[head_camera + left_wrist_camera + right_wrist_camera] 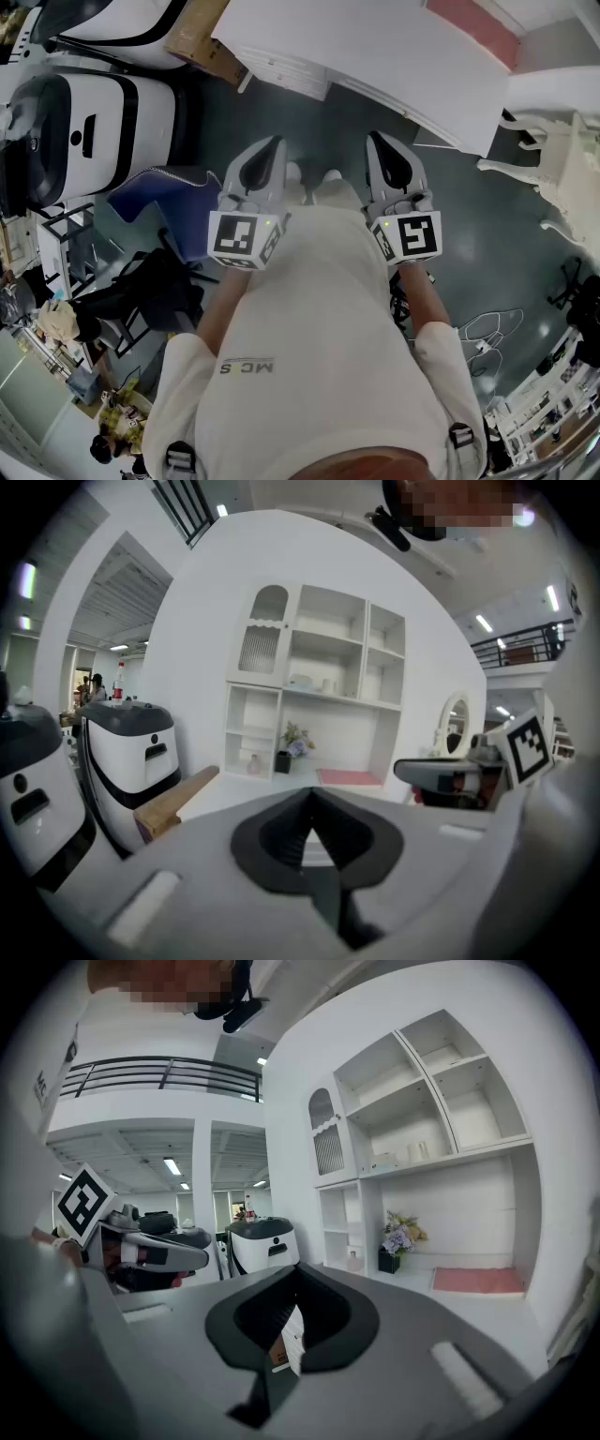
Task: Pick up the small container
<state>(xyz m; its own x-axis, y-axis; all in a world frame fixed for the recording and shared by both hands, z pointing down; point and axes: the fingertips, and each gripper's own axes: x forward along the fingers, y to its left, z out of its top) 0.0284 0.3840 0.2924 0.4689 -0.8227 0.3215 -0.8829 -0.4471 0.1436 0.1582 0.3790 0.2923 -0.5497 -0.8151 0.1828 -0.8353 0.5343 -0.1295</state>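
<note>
I hold both grippers close to my chest, side by side and pointing forward over the dark floor. In the head view the left gripper [270, 148] and the right gripper [377, 142] both have their jaws closed to a point, with nothing in them. The left gripper view shows its jaws [309, 797] meeting, and the right gripper view shows the same [296, 1277]. Ahead, a white shelf unit [319, 682] holds small items: a dark flower pot [283, 760], a small bottle [251, 761] and cups [327, 684]. I cannot tell which one is the small container.
A white table [394, 66] with a pink mat [473, 26] stands in front of me. Large white machines [94, 127] and a wooden box [202, 37] are at the left. A blue chair [155, 192] stands left and ornate white furniture [562, 178] right.
</note>
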